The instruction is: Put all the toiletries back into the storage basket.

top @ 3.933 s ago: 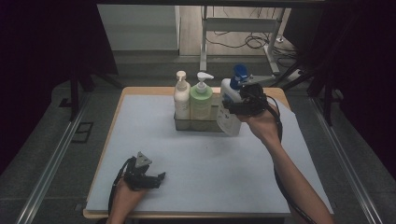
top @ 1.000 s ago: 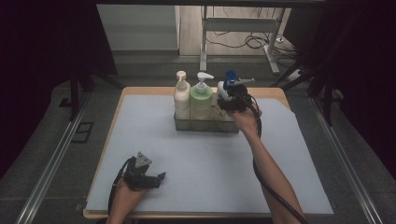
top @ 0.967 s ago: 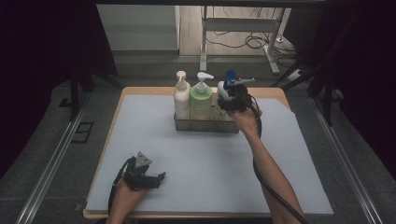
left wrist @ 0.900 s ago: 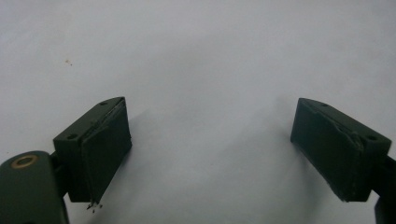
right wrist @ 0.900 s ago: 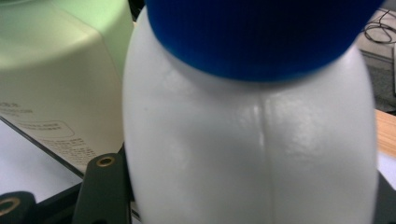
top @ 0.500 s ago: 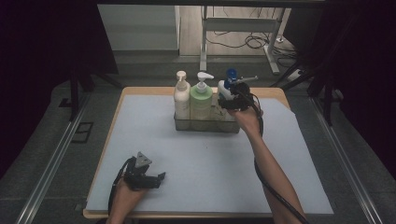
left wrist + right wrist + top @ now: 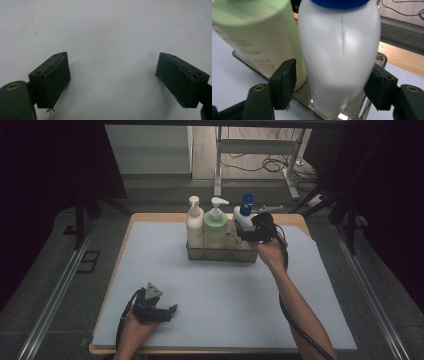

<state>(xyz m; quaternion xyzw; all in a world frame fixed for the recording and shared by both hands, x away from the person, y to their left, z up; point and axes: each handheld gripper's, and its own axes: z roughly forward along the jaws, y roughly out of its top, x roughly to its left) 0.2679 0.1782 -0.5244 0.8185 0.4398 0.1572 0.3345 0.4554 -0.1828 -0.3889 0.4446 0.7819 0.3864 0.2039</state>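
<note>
A white bottle with a blue cap [image 7: 243, 220] [image 7: 339, 45] stands in the right end of a clear tray [image 7: 220, 255] [image 7: 302, 96] at the back of the table. My right gripper [image 7: 248, 234] [image 7: 332, 85] straddles its lower body. Its jaws have just been opening: a gap shows between the left pad [image 7: 287, 80] and the bottle. A green pump bottle [image 7: 215, 230] [image 7: 254, 30] and a cream pump bottle [image 7: 194, 227] stand beside it in the tray. My left gripper [image 7: 170, 312] [image 7: 112, 75] rests open on the mat at the front left, nothing between its jaws.
A pale grey mat [image 7: 225, 290] covers the wooden table [image 7: 295, 220]. Metal rails run along the floor on both sides. Desk legs and cables lie beyond the far edge.
The right hand brought the white bottle from right of the tray down into its right end. Over the last second the bottle stands straighter. The left gripper has not moved.
</note>
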